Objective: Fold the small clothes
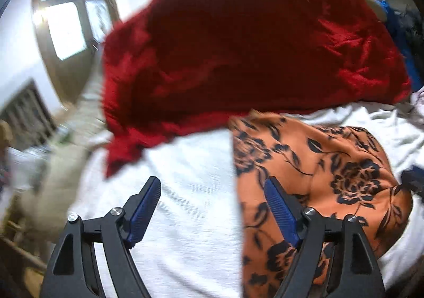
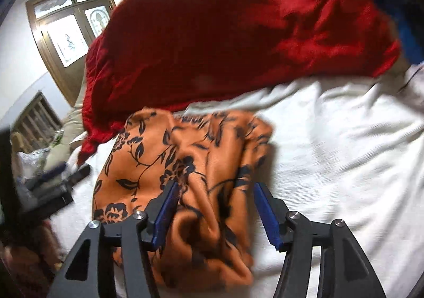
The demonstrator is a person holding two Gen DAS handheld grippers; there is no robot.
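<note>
An orange garment with a black flower print (image 1: 318, 178) lies crumpled on the white bed sheet (image 1: 190, 192). My left gripper (image 1: 212, 186) is open and empty, just left of the garment's straight left edge; its right finger overlaps the cloth. In the right wrist view the same garment (image 2: 185, 160) lies bunched in folds. My right gripper (image 2: 214, 189) is open, its jaws either side of a raised fold, holding nothing. The left gripper also shows at the left of that view (image 2: 53, 178), blurred.
A large red blanket (image 1: 238, 46) lies heaped across the far side of the bed (image 2: 238, 33). Blue cloth (image 1: 402, 33) sits at the far right. A window (image 1: 66, 25) and a beige cushion (image 1: 53, 178) are to the left. White sheet (image 2: 344, 152) extends to the right.
</note>
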